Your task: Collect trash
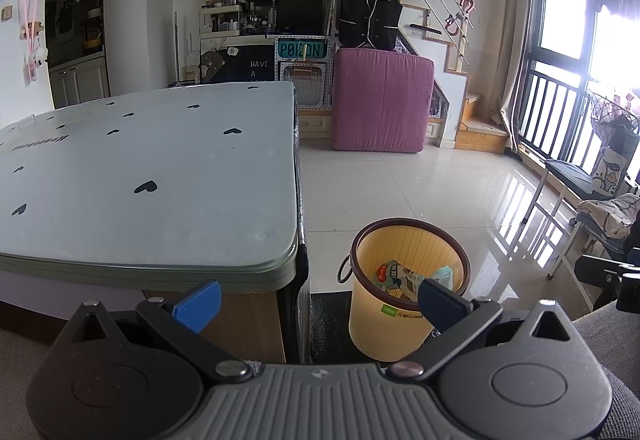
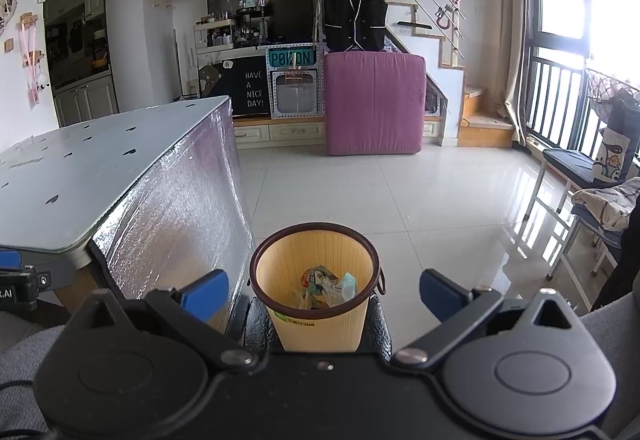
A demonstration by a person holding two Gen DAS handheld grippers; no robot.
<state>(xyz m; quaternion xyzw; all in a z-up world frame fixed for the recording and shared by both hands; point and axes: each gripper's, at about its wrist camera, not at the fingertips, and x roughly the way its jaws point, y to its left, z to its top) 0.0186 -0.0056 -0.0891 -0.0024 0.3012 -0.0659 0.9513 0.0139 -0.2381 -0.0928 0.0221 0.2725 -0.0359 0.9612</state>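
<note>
A yellow ribbed trash bin [image 1: 404,252] with a brown rim stands on the floor beside the table; crumpled wrappers and paper trash [image 1: 400,274] lie inside it. In the right wrist view the same bin [image 2: 316,256] sits between my fingers' line of sight, with trash [image 2: 326,286] at its bottom. My left gripper [image 1: 316,298] is open and empty, its right blue fingertip [image 1: 440,298] overlapping the bin's near rim in view. My right gripper [image 2: 322,292] is open and empty, held just before and above the bin.
A table [image 1: 160,168] with a pale heart-print cover fills the left; its side is wrapped in silver foil [image 2: 180,208]. A pink mattress [image 1: 382,100] leans at the far wall by stairs. Chairs [image 2: 580,192] stand at the right by the window. Glossy tiled floor lies beyond.
</note>
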